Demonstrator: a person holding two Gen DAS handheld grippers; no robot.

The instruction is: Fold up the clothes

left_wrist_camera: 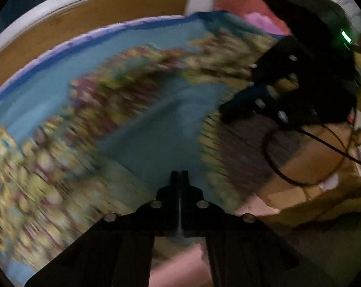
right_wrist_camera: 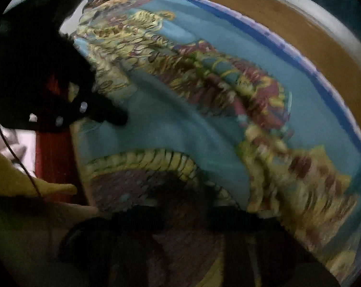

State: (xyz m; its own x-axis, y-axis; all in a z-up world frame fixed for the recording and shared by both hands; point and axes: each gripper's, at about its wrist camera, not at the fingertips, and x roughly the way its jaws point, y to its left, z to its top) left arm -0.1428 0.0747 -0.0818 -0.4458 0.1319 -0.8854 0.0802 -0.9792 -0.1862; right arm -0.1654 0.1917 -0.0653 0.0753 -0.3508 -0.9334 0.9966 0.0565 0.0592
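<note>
Looking blurry here: my left hand-held gripper (left_wrist_camera: pixel 180 175) is clenched on nothing, the right one (right_wrist_camera: pixel 180 211) clenched, grip unclear. The patterned blue cloth (left_wrist_camera: pixel 156 124) could slip and bunch mid-fold.

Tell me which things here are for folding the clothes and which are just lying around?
For the job:
- the blue patterned cloth
- the left gripper, fingers shut
- the right gripper, down on the cloth

Just lying about:
- the pink cloth beyond the far corner
- the white crumpled cloth off to the side
- the wooden board behind
</note>
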